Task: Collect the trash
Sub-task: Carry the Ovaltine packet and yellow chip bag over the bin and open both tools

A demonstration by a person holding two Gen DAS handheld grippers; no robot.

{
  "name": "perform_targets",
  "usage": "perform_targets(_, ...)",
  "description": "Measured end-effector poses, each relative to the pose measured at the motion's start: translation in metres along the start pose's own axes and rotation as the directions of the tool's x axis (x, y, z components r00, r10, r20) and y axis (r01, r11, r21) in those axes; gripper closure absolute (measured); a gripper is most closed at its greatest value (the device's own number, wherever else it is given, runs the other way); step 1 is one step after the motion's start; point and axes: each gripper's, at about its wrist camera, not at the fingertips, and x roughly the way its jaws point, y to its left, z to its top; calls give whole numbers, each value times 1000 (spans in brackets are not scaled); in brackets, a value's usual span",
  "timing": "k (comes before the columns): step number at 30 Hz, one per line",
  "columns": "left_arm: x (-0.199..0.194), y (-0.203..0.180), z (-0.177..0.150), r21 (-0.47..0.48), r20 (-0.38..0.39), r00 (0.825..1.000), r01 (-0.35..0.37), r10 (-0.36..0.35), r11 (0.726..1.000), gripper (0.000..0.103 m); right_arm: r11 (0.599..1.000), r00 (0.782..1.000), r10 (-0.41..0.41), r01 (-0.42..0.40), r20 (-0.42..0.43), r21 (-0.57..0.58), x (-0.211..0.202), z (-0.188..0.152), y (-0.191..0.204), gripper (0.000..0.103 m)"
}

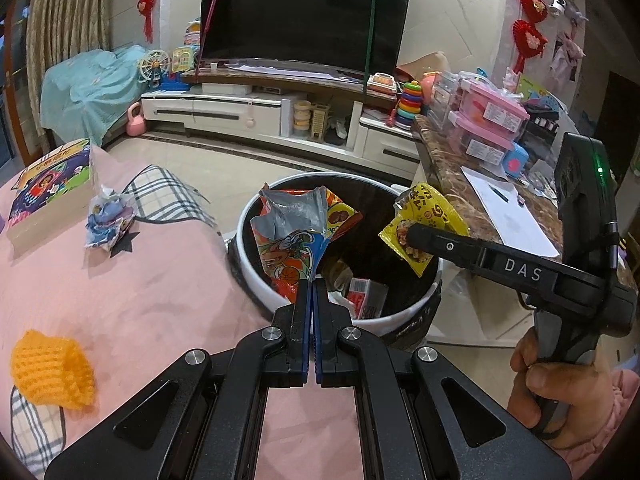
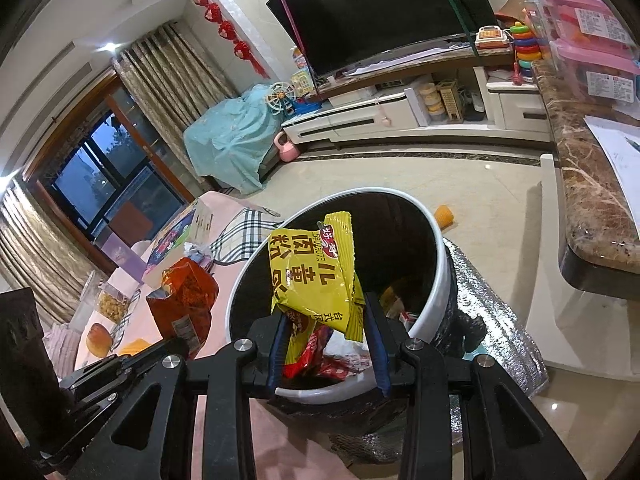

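both claws hang over the mouth of the trash bin (image 1: 256, 300). left gripper (image 1: 313, 280) has its blue-lined fingers pressed together on the bottom corner of an orange snack wrapper (image 1: 298, 240) — a torn foil packet with cartoon print outside and dull silver lining showing where it gapes open at the top. it stands up from the fingertips, above the near rim of the bin.

right gripper (image 2: 326, 320) has its fingers parted a fair way, yet the yellow wrapper (image 2: 316, 268) sits between them, crumpled and glossy, with bold dark characters and a red patch; whether both pads truly bite it i cannot tell, though it stays up between them over the bin's opening. in the left view that same wrapper (image 1: 424, 224) shows at the tip of the right gripper's black arm, above the far side of the bin.

the bin is round, with a thick white rim and a dark, shiny inside. down in it lie a red-and-white carton (image 1: 366, 294) and other crumpled packets — red and white plastic (image 2: 320, 354).

on the pink cloth-covered table (image 1: 140, 300) lie a crumpled blue wrapper (image 1: 108, 220) and an orange foam net sleeve (image 1: 52, 374), both well apart from the bin. a silver quilted foil sheet (image 2: 492, 312) lies against the bin's outer side.
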Motion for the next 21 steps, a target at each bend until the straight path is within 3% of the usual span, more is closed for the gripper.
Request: perform_targets(21,25,-7,11,-14,-37,999,11,-12,1000,102,999,998,-34,32,-53,-21,20,12,-3,63)
